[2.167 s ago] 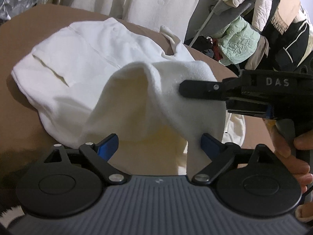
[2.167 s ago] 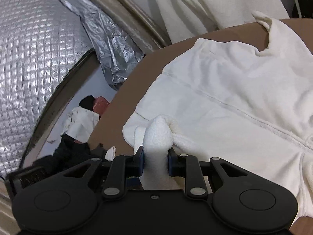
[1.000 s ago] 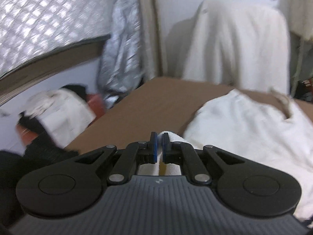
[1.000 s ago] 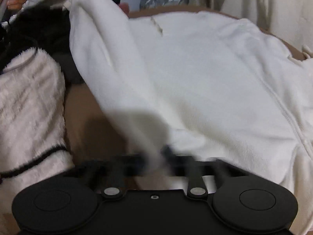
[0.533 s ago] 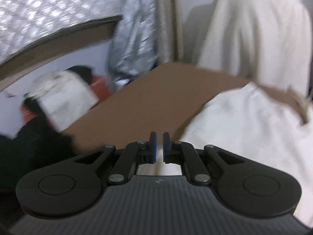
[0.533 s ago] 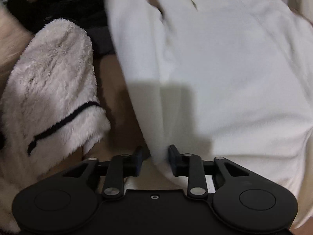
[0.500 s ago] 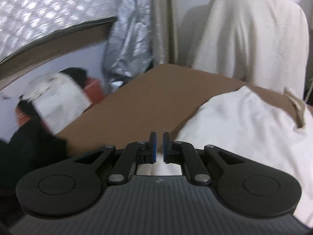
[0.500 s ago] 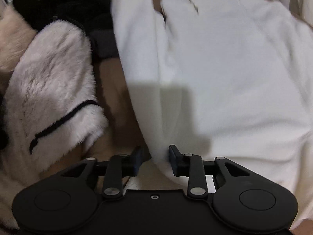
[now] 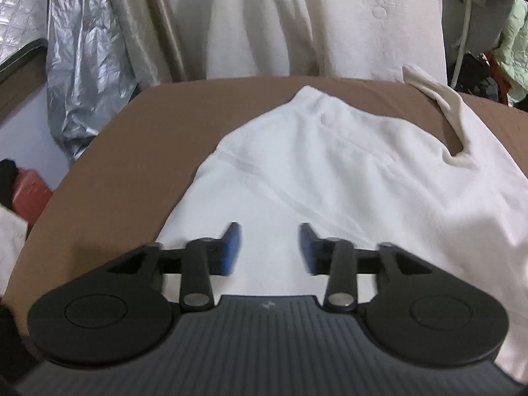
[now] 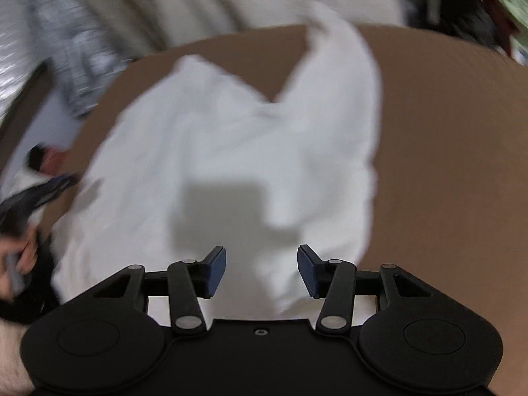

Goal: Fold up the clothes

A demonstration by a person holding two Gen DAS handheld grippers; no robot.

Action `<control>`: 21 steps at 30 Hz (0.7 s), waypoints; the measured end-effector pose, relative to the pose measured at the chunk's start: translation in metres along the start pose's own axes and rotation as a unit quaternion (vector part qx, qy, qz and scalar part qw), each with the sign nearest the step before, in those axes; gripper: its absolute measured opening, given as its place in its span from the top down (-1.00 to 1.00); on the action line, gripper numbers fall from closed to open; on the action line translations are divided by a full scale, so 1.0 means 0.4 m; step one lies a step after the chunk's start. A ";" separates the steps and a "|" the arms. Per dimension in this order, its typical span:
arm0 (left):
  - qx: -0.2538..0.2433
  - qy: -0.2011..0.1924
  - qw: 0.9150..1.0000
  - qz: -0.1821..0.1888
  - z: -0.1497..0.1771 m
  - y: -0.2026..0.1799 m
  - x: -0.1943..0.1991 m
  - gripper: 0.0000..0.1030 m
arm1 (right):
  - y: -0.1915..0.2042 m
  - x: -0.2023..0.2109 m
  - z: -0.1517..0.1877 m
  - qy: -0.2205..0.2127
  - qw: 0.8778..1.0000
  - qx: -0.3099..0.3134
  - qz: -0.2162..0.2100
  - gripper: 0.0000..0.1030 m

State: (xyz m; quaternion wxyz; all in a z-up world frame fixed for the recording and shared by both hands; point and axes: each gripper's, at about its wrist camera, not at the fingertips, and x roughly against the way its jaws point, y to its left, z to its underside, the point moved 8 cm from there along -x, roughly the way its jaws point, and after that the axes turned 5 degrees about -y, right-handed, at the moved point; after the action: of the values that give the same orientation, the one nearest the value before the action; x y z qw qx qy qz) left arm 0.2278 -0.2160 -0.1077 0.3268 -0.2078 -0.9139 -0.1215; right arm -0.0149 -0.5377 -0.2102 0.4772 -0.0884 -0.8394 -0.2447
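Note:
A white fleece garment lies spread on the brown table, its collar strip toward the far right. My left gripper hovers over the garment's near left part, its jaws opening, with nothing pinched between the blue pads. In the blurred right wrist view the same garment lies on the table. My right gripper is above its near edge, jaws opening and holding nothing. The other gripper and a hand show at the left edge.
Beyond the table hang a cream garment, a beige curtain and crinkled silver foil. A red object lies below the table's left edge. Clothes, one pale green, pile at the far right.
Both grippers let go of the white garment and their jaws spread apart. The left view swung right over the garment. The right view rose and rolled, and the garment now lies flat.

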 end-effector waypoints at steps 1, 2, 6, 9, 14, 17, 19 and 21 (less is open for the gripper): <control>0.002 0.000 1.000 -0.006 -0.002 0.007 -0.027 -0.17 | -0.040 -0.031 -0.019 0.007 1.000 -0.009 0.016 -0.05; 0.000 0.004 1.000 -0.014 -0.008 0.020 -0.062 -0.17 | -0.081 -0.058 -0.037 0.007 0.999 -0.014 0.028 -0.05; -0.029 0.029 0.997 -0.062 -0.079 0.115 -0.241 -0.17 | -0.237 -0.122 -0.096 -0.043 0.998 -0.031 0.024 -0.05; -0.040 0.015 0.998 -0.055 -0.179 0.154 -0.379 -0.17 | -0.290 -0.177 -0.167 -0.087 0.991 -0.098 -0.036 -0.05; -0.032 0.021 0.998 0.048 -0.305 0.081 -0.599 -0.17 | -0.342 -0.332 -0.291 -0.107 0.973 -0.182 -0.091 -0.06; -0.112 0.012 0.994 0.014 -0.335 -0.004 -0.686 -0.20 | -0.340 -0.418 -0.340 -0.103 0.975 -0.180 -0.079 -0.07; -0.144 0.021 0.989 0.013 -0.333 -0.059 -0.725 -0.24 | -0.333 -0.434 -0.369 -0.121 0.971 -0.192 -0.078 -0.10; -0.167 0.035 0.985 0.020 -0.325 -0.112 -0.760 -0.23 | -0.324 -0.443 -0.396 -0.139 0.966 -0.203 -0.075 -0.14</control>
State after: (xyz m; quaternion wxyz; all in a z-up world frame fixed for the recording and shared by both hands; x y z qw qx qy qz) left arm 0.4913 -0.3935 -0.2101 0.3218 -0.2730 -0.8643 -0.2737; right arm 0.1494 -0.7131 -0.3348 0.3081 -0.1536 -0.8343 -0.4306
